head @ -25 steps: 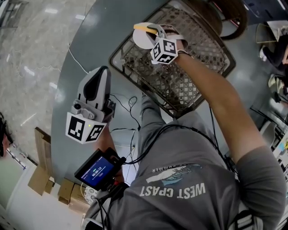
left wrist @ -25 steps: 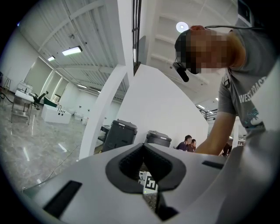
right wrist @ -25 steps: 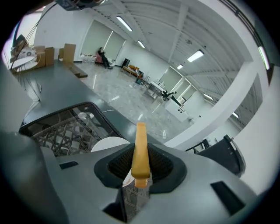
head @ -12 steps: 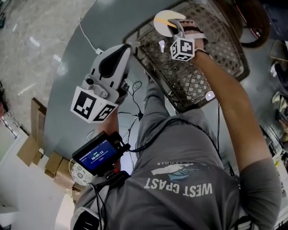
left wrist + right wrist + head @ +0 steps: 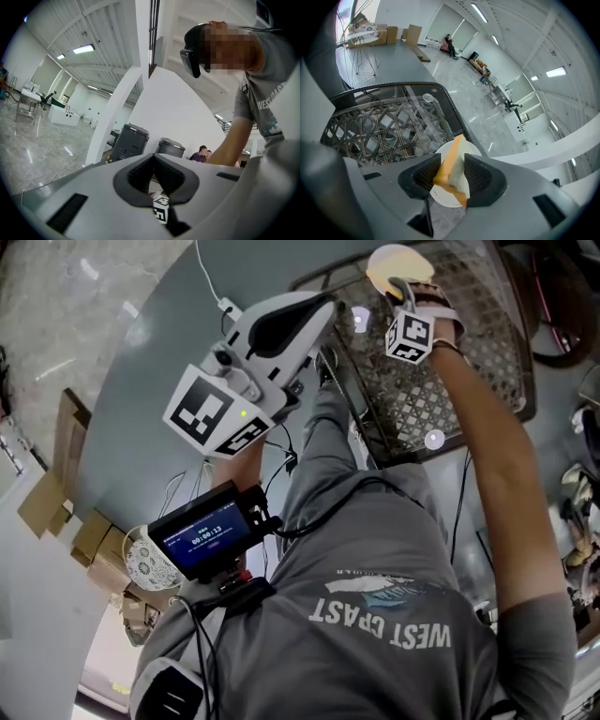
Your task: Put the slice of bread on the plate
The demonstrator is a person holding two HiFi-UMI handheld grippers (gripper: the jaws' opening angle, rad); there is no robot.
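Note:
The slice of bread [image 5: 451,166], white with an orange-brown crust, stands on edge and tilted between the pads of my right gripper [image 5: 449,176]. Its jaws are opening, and the slice still touches both pads. Right under it is the white plate [image 5: 472,149], which lies on the grey table beside the wicker basket [image 5: 379,126]. In the head view the right gripper [image 5: 398,285] reaches over the basket to the plate [image 5: 389,261]. My left gripper [image 5: 328,302] is held up level near the basket's near corner, its jaws [image 5: 153,157] together and holding nothing.
The dark wicker basket [image 5: 469,352] takes up the table's right part. The round grey table [image 5: 159,362] has a white cable [image 5: 220,301] across it. Cardboard boxes [image 5: 56,493] stand on the floor at left. A handheld screen [image 5: 206,538] hangs at the person's waist.
The right gripper has sunk toward the plate with the bread and rolled. The left gripper has drifted toward the basket's corner. The head view has swung, so everything sits further right.

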